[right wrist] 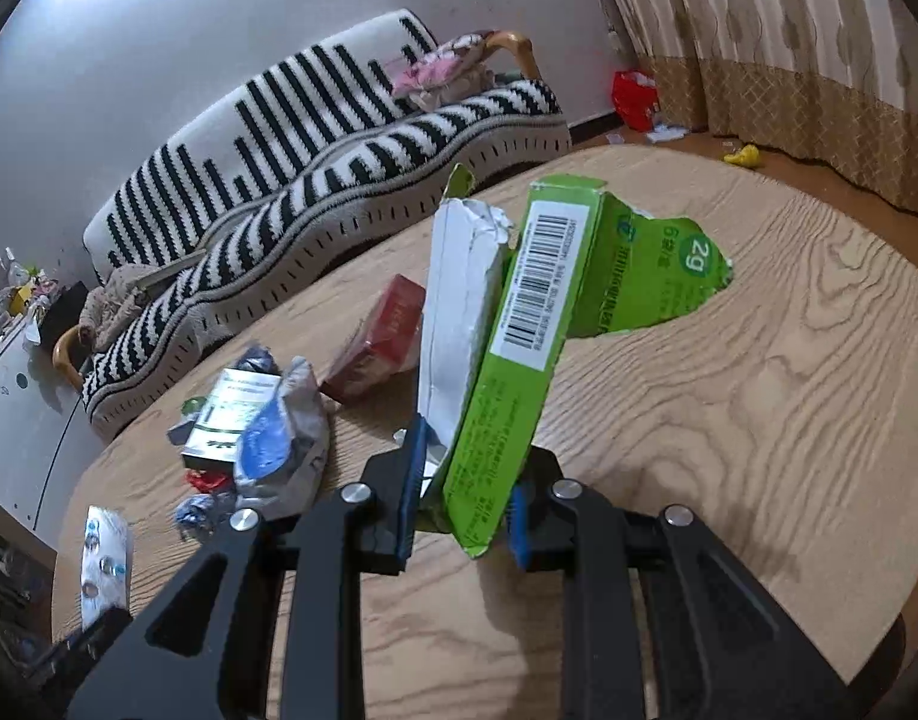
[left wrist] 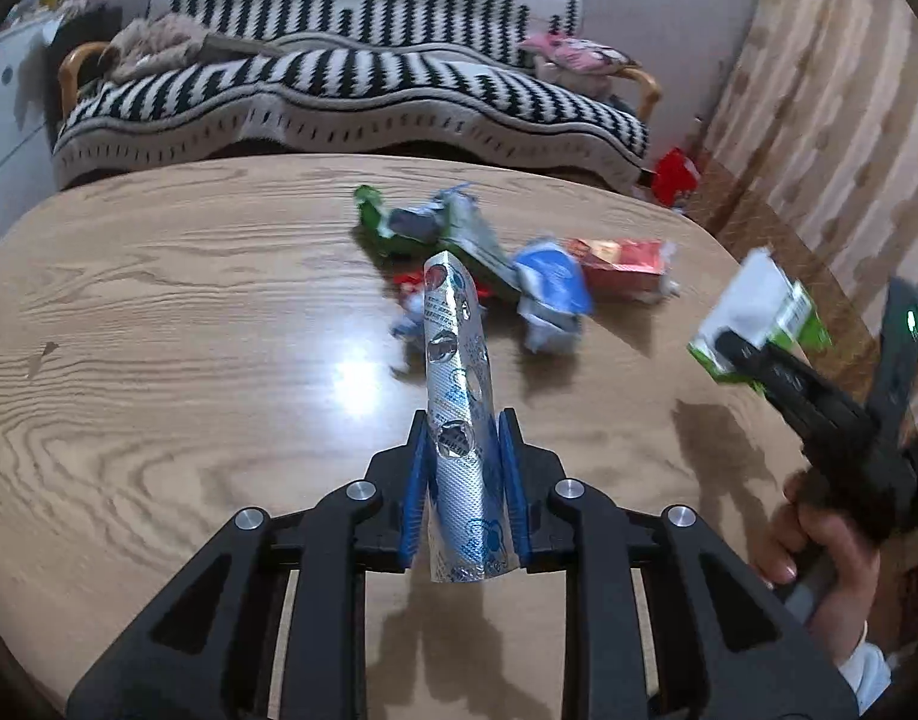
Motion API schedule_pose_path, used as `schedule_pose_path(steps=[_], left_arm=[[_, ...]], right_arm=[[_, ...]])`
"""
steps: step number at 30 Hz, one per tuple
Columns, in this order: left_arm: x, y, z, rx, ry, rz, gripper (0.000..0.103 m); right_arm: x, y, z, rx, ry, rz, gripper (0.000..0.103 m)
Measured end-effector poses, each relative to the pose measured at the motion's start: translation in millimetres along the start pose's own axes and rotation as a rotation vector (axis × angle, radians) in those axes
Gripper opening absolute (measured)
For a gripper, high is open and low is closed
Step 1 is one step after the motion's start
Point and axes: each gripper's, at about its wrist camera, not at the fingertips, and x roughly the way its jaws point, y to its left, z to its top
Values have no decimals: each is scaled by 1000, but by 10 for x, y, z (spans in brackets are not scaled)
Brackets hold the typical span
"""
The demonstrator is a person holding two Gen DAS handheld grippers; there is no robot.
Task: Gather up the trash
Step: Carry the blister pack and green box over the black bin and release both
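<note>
My left gripper [left wrist: 464, 420] is shut on a silver blister pack [left wrist: 456, 396], which stands up between the blue pads above the wooden table [left wrist: 159, 324]. My right gripper [right wrist: 468, 468] is shut on a torn green carton [right wrist: 519, 324] with a barcode, held off the table. The left wrist view catches the same green carton [left wrist: 759, 318] at the right, gripped by the right gripper [left wrist: 741, 354] in a person's hand [left wrist: 819, 546]. The blister pack [right wrist: 105, 558] appears at the lower left of the right wrist view. A pile of trash lies mid-table: a red packet [left wrist: 624, 267], a blue-and-white wrapper [left wrist: 549, 288] and a green wrapper [left wrist: 387, 228].
A sofa with a black-and-white striped throw [left wrist: 351, 90] stands behind the table. Patterned curtains [right wrist: 789, 42] hang at the right, with a red bag [right wrist: 636, 99] on the floor below them. A white cabinet [right wrist: 15, 396] stands at the left.
</note>
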Motion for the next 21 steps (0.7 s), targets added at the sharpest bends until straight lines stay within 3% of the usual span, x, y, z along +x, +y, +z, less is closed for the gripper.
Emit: schedule_pose_path(steps=[3, 8, 11, 15, 18, 21], left_arm=[[-120, -267, -107, 65, -2, 3, 22], [-286, -1006, -282, 153, 28, -129, 22], [-282, -1576, -545, 226, 96, -238, 22], [-112, -2218, -1099, 296, 264, -362, 22], [8, -2536, -1504, 364, 350, -380, 22], [114, -2709, -1765, 408, 407, -371, 22]], right_arm=[[-360, -155, -48, 14, -36, 38, 24], [-1106, -779, -172, -25, -89, -28, 24], [-1544, -1430, -302, 17, -51, -78, 24], [-1908, -2151, -728, 66, 64, -134, 24], [-1974, -2564, -1166, 98, 171, -191, 24], [-1987, -2769, -1407, 155, 210, -193, 24]])
